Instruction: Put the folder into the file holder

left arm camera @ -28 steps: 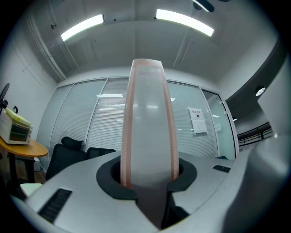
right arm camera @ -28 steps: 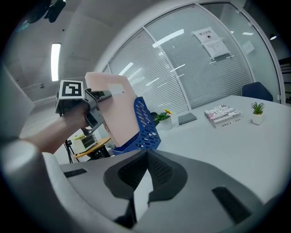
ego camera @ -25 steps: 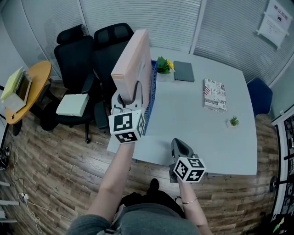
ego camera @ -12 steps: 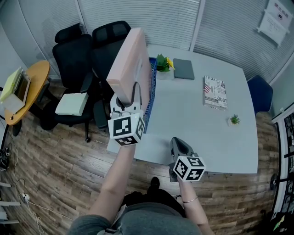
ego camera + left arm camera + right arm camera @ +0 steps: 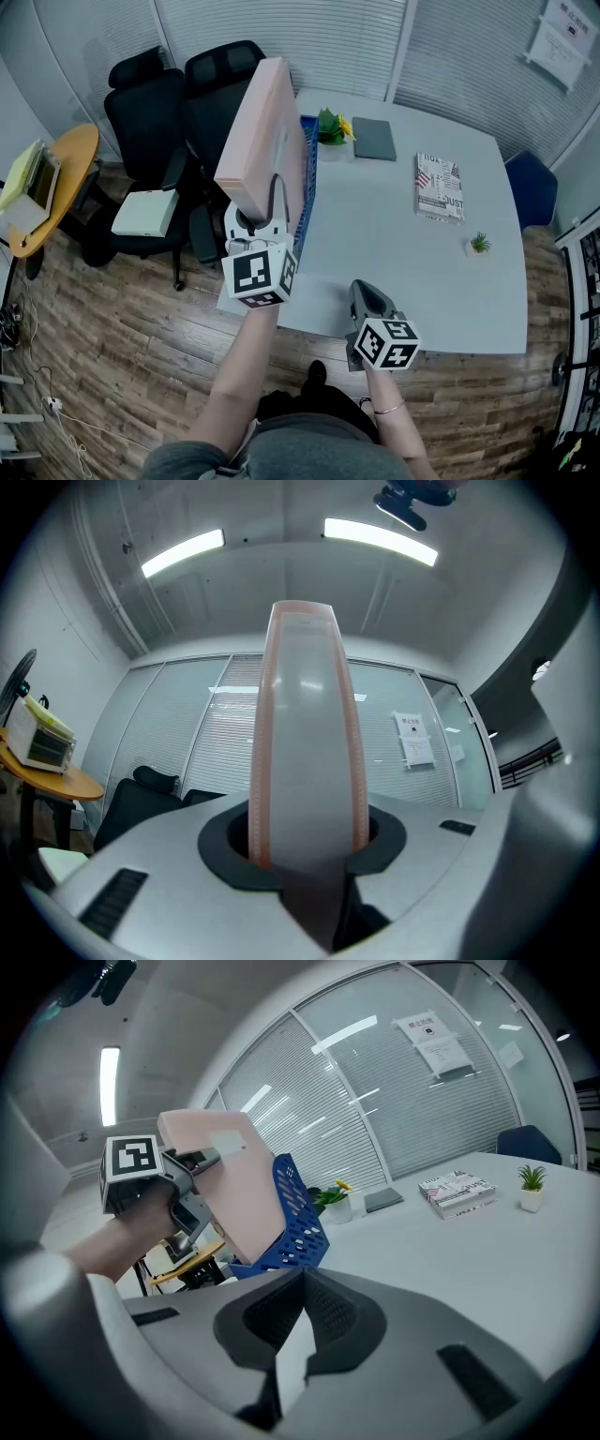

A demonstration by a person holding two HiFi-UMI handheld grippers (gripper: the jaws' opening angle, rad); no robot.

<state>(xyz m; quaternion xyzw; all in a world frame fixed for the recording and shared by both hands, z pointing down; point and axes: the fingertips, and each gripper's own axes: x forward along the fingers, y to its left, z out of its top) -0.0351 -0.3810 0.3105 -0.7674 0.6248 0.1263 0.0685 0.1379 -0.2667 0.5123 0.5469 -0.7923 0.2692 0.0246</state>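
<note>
Left tongs (image 5: 260, 217) clamp the pink folder (image 5: 267, 131) on edge, long axis running up-frame, centre-left. The blue file holder (image 5: 310, 178) is just right of it at the bench (image 5: 403, 253) edge. Right tongs (image 5: 367, 298) are closed, empty and farther off.

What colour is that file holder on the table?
The file holder is blue; clearest in the right gripper view.

A brown wood-plank floor (image 5: 112, 319) lies beneath the left gripper (image 5: 261, 217); two black office chairs (image 5: 150, 112) and a round yellow wooden side table (image 5: 67, 164) stand left of it, a pale grey desk (image 5: 412, 272) right, white slatted blinds (image 5: 347, 37) beyond, strip lights (image 5: 380, 538) overhead
</note>
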